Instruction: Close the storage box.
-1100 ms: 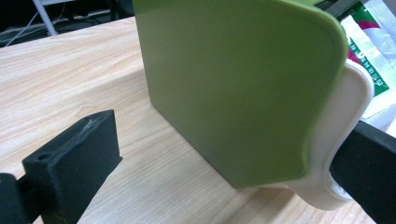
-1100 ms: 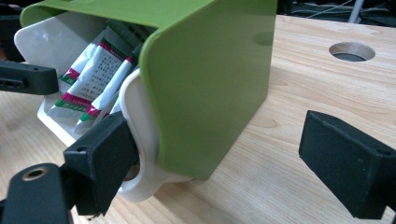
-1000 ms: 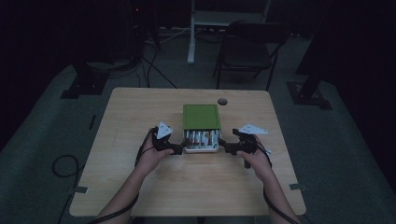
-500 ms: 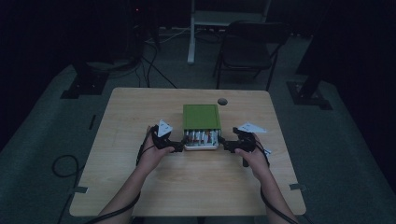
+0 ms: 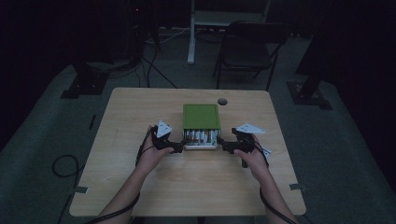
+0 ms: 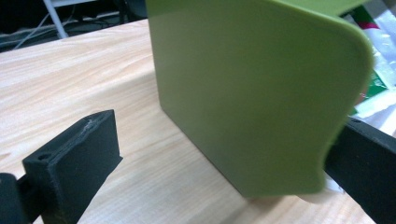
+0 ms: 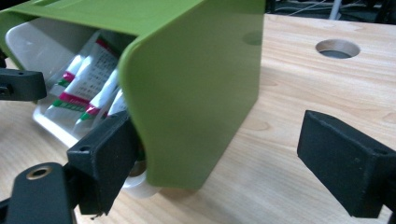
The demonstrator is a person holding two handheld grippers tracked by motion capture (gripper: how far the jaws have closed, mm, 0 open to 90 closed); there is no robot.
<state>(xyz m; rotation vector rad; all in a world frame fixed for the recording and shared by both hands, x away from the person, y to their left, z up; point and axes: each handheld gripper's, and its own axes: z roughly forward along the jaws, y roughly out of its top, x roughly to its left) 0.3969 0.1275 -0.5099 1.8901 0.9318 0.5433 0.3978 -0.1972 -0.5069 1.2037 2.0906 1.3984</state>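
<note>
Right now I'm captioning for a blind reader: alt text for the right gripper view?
A green box on a wooden table, its clear drawer holding tubes, stands between open black tongs.

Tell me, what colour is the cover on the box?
The cover is plain green, with no pattern; the left gripper view shows it best.

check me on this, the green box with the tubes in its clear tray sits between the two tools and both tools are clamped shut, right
Not quite. Both tools are open, not shut: the left tool and right tool each straddle a side wall of the green box, as both gripper views show. The tubes do lie in the clear tray.
</note>
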